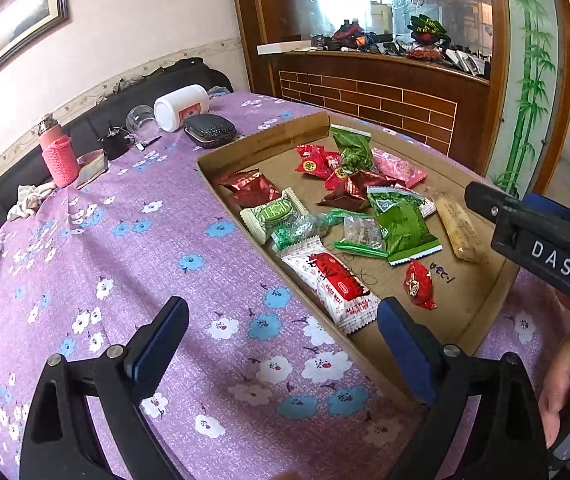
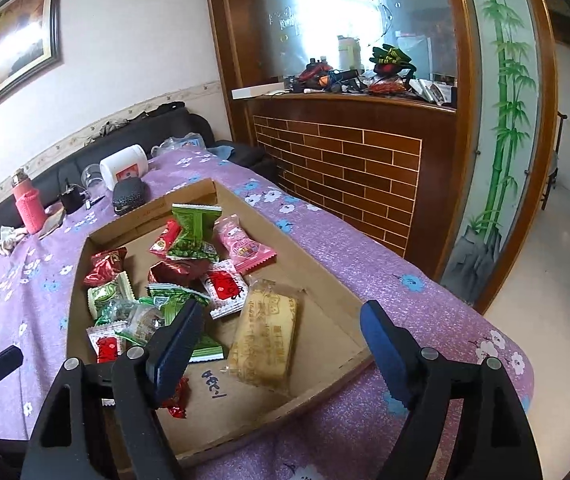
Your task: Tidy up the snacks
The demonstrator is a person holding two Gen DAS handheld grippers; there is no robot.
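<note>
Left gripper [image 1: 283,328]: black frame, blue pads, jaws spread wide with nothing between them; it hangs over the near left wall of the tray and the cloth beside it.
Right gripper [image 2: 281,334]: same build, jaws wide apart, nothing clamped; it hovers above the near end of the tray, with the tan biscuit pack below the gap.
Hand [image 1: 561,392]: fingers wrapped round the right gripper's handle, at the lower right of the left wrist view.
Shallow brown cardboard tray [image 2: 325,280]: lies flat on the table, open-topped, with black handwriting on its floor; it holds all the snacks.
Tan wrapped biscuit pack [image 2: 265,340]: flat on the tray floor, right of the heap, apart from the tray walls.
White-and-red wafer packet [image 1: 333,288]: against the tray's near left wall.
Small red candy [image 1: 419,284]: alone on the tray floor beside the handwriting.
Green foil packets [image 1: 403,224]: several, mid-tray, overlapping clear wrappers.
Dark red foil pouch [image 1: 251,190]: near the tray's far left corner.
Pink printed packet [image 2: 243,248]: far side of the heap, touching a green packet.
Table [image 1: 133,264]: covered by a purple cloth with white and blue flowers.
White plastic jar [image 1: 181,106]: lying on its side at the table's far end.
Black textured pouch [image 1: 210,130]: just beside the jar, near the tray's far corner.
Pink sleeved bottle [image 1: 58,152]: upright, far left of the table.
</note>
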